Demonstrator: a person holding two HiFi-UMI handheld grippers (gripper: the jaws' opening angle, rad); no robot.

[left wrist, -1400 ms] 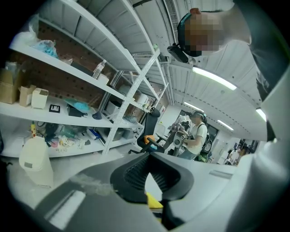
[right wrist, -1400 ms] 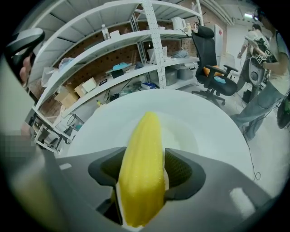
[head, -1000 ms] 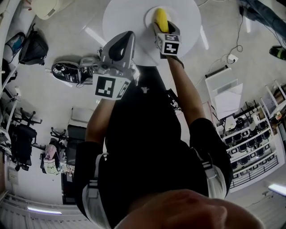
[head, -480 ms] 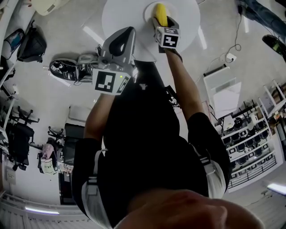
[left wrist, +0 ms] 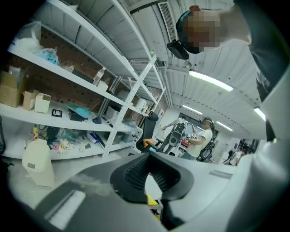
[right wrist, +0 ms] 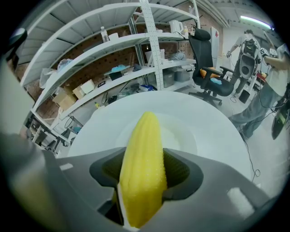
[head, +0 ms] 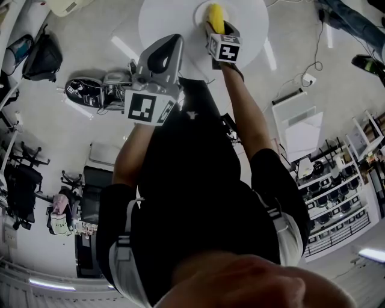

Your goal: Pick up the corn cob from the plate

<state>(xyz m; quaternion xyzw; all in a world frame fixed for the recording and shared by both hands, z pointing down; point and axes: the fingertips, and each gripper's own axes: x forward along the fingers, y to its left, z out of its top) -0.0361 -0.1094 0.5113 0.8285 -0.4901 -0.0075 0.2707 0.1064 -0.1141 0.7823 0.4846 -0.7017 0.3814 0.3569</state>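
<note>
- Gripping the corn cob [right wrist: 143, 163] on both sides with its ribbed pads, my right gripper [head: 216, 30] holds it tip-out over the white plate [right wrist: 183, 136].
- The plate sits on a round white table [right wrist: 222, 136].
- My left gripper [left wrist: 152, 180] stands apart, jaws parted and empty.

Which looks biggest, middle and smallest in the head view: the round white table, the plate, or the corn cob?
1. Round white table, clearly the largest.
2. Plate, partly covered, yet still wider than the cob.
3. Corn cob, the smallest.
All three sit at about the same distance from the camera, so the order holds.
</note>
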